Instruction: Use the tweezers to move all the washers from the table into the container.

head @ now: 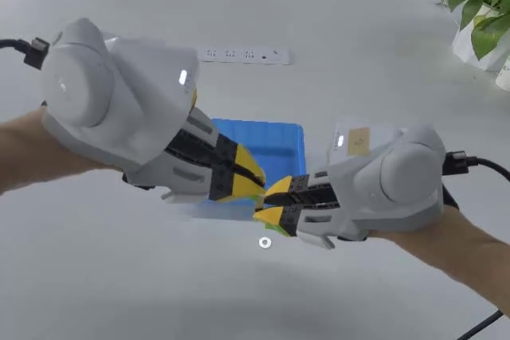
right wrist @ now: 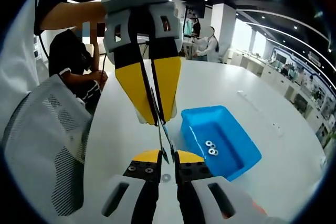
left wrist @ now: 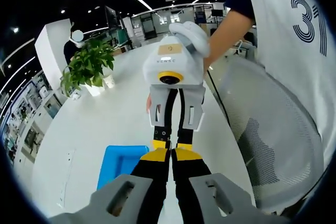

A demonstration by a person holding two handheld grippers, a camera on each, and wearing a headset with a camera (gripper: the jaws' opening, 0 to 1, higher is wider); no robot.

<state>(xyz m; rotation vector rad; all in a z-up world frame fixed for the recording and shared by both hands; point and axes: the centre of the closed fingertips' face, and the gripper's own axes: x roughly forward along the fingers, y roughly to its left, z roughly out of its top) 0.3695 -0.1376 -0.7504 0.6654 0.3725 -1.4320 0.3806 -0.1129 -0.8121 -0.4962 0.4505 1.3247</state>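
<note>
My left gripper (head: pixel 253 174) and right gripper (head: pixel 271 203) meet tip to tip just in front of the blue container (head: pixel 263 139). In the right gripper view the left gripper's (right wrist: pixel 156 114) yellow jaws are shut on thin metal tweezers (right wrist: pixel 159 140). The tweezers' tips run down between the nearly closed jaws of my right gripper (right wrist: pixel 167 158). One washer (head: pixel 264 242) lies on the table just below both grippers, also visible as a washer (right wrist: pixel 166 177) under the tweezers' tips. Three washers (right wrist: pixel 211 148) lie inside the container (right wrist: pixel 239 145). The left gripper (left wrist: pixel 170 155) faces the right gripper (left wrist: pixel 172 144).
A white power strip (head: pixel 243 55) lies beyond the container. A small white box with a tan label (head: pixel 358 141) sits right of it. A potted plant (head: pixel 478 13) stands at the far right corner. A mesh chair (right wrist: pixel 47 145) is beside the table.
</note>
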